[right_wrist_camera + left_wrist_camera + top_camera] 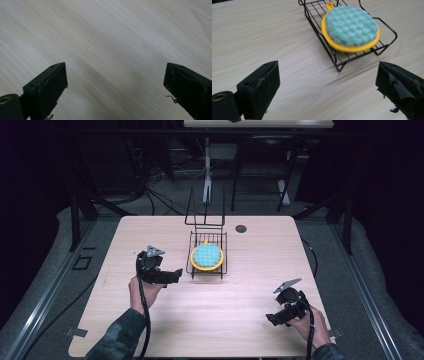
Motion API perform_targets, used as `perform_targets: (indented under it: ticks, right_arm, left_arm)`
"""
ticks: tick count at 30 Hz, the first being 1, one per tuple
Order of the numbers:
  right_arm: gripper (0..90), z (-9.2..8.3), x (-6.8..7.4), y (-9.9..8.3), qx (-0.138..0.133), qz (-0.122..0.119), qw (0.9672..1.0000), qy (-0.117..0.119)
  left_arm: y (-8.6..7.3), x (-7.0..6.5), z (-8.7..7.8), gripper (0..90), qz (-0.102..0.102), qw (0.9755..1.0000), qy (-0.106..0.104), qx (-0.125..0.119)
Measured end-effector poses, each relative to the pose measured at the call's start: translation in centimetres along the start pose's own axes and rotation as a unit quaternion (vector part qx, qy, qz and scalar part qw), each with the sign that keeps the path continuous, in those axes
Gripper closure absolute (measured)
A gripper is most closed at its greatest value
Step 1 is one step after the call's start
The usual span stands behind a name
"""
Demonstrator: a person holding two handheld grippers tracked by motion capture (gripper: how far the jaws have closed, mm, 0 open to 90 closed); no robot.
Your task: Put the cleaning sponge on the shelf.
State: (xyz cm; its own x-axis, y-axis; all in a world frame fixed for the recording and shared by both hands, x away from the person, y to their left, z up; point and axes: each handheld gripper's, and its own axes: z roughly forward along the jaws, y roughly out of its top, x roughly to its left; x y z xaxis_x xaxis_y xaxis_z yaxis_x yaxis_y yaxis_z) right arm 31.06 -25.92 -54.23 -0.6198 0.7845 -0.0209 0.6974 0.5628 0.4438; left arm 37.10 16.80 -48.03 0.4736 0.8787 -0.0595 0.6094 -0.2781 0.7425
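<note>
A round pad with a green-and-white checked top and a yellow rim (pixel 206 256) (pixel 351 28) lies flat in a black wire rack (pixel 193 265) (pixel 332 53) at the middle of the wooden table. My left gripper (pixel 172 276) (pixel 328 87) is held just left of the rack, jaws wide apart and empty, pointing toward the rack's near corner. My right gripper (pixel 274 317) (pixel 116 87) hovers near the table's front right, also open, with bare wood between its jaws.
The rack has an upright wire back (pixel 205 212) rising behind the pad. A small dark round hole (pixel 241 228) sits in the tabletop to the rack's right. The wooden table (pixel 240 285) is bare around the rack; dark floor and cables lie beyond.
</note>
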Motion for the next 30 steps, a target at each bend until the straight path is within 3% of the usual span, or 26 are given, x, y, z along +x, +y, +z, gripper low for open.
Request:
perform_targets:
  ticks: [6, 8, 19, 24, 30]
  right_arm:
    - [4.3, 0.0, 0.1, 0.0, 0.003, -0.001, 1.0000, -0.005]
    - [4.3, 0.0, 0.1, 0.0, 0.002, -0.002, 1.0000, -0.006]
    - [4.8, 0.0, 0.1, -0.1, 0.002, -0.002, 1.0000, -0.005]
    - [5.1, 0.0, 0.1, -0.1, 0.008, 0.000, 1.0000, -0.006]
    - [8.4, 0.3, 0.0, -0.2, 0.013, 0.000, 0.9998, -0.013]
  left_arm:
    - [-1.9, 0.5, -1.5, 1.2, 0.020, 0.9986, -0.002, 0.048]
    - [-2.7, 0.8, -2.0, 0.2, 0.024, 0.9983, 0.003, 0.053]
    - [-6.8, 3.2, -4.4, 0.1, -0.006, 0.9978, 0.023, 0.062]
    - [-8.6, 4.1, -4.1, 0.1, 0.002, 0.9949, 0.040, 0.093]
    - [-9.2, 5.1, -2.9, 0.1, 0.010, 0.9914, 0.045, 0.122]
